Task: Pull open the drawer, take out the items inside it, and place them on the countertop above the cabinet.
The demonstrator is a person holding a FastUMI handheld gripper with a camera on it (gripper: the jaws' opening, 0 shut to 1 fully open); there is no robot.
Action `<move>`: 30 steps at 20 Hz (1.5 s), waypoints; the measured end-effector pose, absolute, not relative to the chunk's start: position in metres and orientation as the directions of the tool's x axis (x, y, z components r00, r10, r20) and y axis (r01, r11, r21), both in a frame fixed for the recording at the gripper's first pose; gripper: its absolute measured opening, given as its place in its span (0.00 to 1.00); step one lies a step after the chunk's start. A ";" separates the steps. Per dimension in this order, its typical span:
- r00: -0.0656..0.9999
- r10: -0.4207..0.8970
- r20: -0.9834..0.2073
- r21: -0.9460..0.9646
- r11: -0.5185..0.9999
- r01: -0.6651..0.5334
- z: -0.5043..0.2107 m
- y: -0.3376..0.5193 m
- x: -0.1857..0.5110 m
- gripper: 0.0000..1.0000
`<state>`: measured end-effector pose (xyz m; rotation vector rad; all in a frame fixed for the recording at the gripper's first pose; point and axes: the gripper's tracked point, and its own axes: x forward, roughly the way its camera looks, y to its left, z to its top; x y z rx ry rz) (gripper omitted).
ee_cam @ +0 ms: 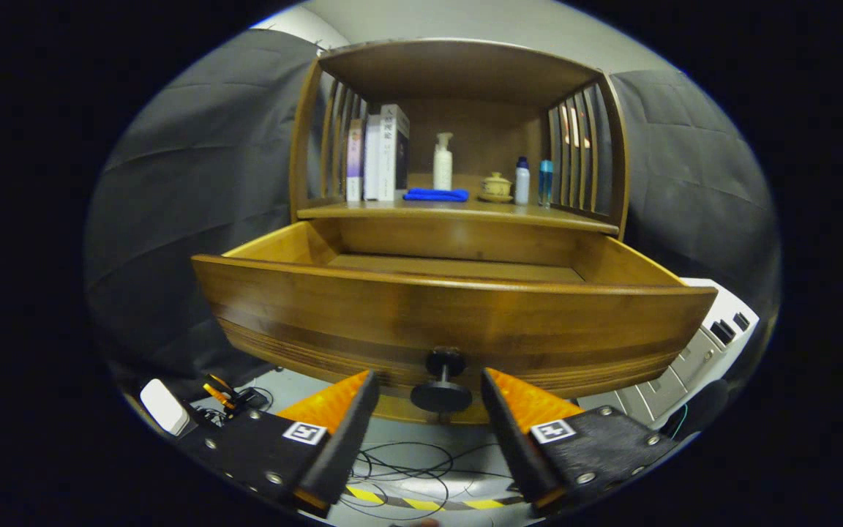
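Wooden and pulled well out, the drawer (458,322) is hanging below the countertop (458,212), and you are looking at its curved front from just under the rim. Its knob (442,380) is sticking out from the middle of that front. Your gripper (429,391) is standing released, with the fingers (352,424) spread wide to either side of the knob and neither one touching it; the knob is sitting in the gap between the tips. What you are seeing of the drawer's inside is bare wood, and the front wall is hiding the nearer part of the floor.

Above the drawer, on the countertop, books (381,154) are standing upright at the left, a blue cloth (436,195) is lying beside them, a pump bottle (442,162) is standing behind the cloth, and a small lidded cup (495,186) and two little bottles (531,181) are standing to the right. Below the drawer, cables (407,461) are trailing across the floor.
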<state>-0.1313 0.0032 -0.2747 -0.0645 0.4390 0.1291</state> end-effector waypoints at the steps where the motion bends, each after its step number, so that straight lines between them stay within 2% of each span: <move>1: 0.902 0.138 -0.408 -0.053 0.983 -0.174 -0.267 0.005 -0.133 0.87; 2: 0.908 0.154 -0.389 -0.077 0.977 -0.199 -0.257 0.005 -0.132 0.96; 8: 0.934 0.105 -0.340 -0.139 0.977 -0.161 -0.183 -0.011 -0.097 0.95; 14: 0.936 -0.012 -0.351 -0.140 0.989 -0.040 -0.140 -0.039 -0.037 0.95; 19: 0.863 -0.152 -0.482 -0.214 0.975 0.052 -0.155 -0.074 0.007 0.95; 27: 0.656 -0.194 -0.729 -0.079 0.976 0.201 -0.217 -0.086 0.025 0.95; 30: 0.605 -0.195 -0.772 -0.045 0.966 0.255 -0.233 -0.083 0.033 0.96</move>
